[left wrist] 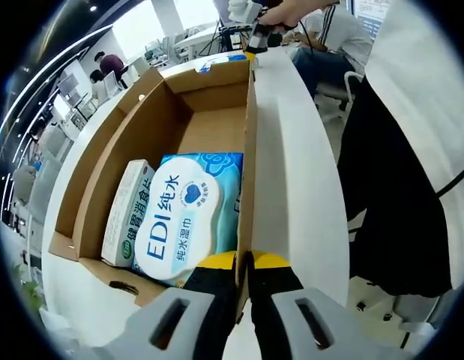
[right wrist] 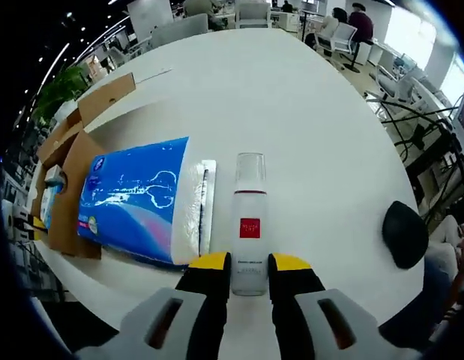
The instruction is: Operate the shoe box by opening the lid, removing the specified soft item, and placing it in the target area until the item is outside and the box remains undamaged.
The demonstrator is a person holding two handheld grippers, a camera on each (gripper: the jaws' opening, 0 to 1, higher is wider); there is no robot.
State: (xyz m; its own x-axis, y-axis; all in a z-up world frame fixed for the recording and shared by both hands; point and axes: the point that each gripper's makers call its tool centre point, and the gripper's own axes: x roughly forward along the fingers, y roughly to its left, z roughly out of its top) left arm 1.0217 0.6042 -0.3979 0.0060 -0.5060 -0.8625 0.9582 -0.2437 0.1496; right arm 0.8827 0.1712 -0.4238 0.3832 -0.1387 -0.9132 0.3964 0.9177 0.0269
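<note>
The left gripper (left wrist: 243,262) is at 6 o'clock in the left gripper view. Its fingers are nearly together and pinch the near wall of the open shoe box (left wrist: 250,150). So the lid part looks done.

Inside the box, close by, lies a pack of wet wipes (left wrist: 188,214). At 9 o'clock from it stands a thin white box (left wrist: 127,214). The far end of the shoe box is bare.

In the right gripper view, the right gripper (right wrist: 249,271) has its fingers close on each side of a clear bottle (right wrist: 249,225) lying on the white desk (right wrist: 291,112). I cannot tell if they squeeze it. At 9 o'clock from the bottle lies a blue soft pack (right wrist: 134,196), already outside, next to the box. At 3 o'clock sits a black mouse (right wrist: 405,234).

I think the soft thing is out, and the job is nearly done.
</note>
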